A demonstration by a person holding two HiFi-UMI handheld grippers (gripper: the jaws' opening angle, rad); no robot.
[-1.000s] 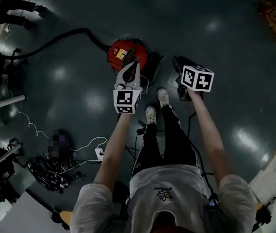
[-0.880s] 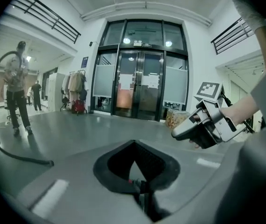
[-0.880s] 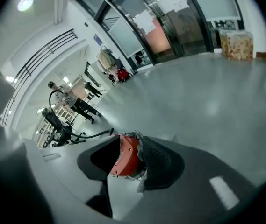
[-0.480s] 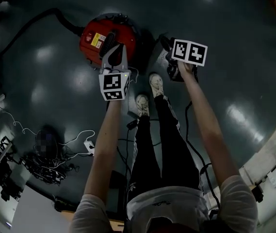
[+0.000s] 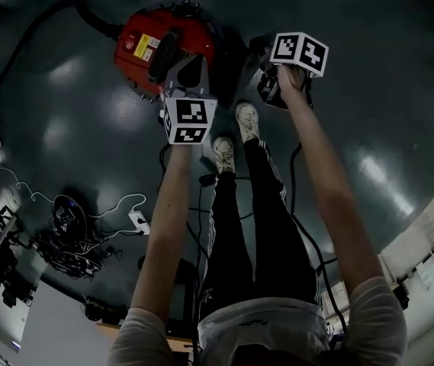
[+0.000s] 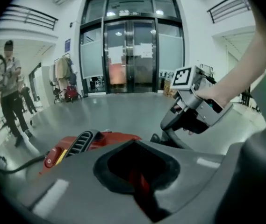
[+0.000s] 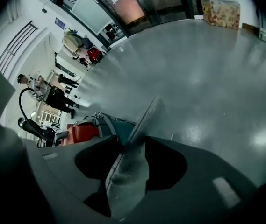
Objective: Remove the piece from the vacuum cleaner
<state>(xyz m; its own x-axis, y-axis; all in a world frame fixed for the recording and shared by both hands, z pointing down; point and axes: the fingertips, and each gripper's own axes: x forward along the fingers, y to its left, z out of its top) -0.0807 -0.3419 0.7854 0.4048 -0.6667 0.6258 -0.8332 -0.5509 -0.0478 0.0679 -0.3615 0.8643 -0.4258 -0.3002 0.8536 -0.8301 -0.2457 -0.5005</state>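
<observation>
A red canister vacuum cleaner [image 5: 152,44] stands on the dark floor, its black hose [image 5: 41,21] running off to the left. My left gripper [image 5: 190,63] hangs just over the vacuum's near right side with its jaws together and nothing in them. In the left gripper view the red body [image 6: 90,141] shows past the tips of my left gripper [image 6: 135,143]. My right gripper [image 5: 268,90] is down beside the vacuum's dark right-hand part [image 5: 232,59]. Its jaws have just been opening, with nothing between them. In the right gripper view my right gripper [image 7: 142,125] faces a grey-teal part [image 7: 111,125] and the red body [image 7: 81,132].
My own feet [image 5: 236,136] stand just below the vacuum. A white power strip [image 5: 136,219] and a tangle of cables and dark gear [image 5: 68,235] lie at the lower left. A person [image 6: 11,92] stands far off, before glass doors [image 6: 133,50].
Both grippers have come down close to the vacuum, which now looks larger and sits further up-left in the head view. The left jaws now overlap its red body.
</observation>
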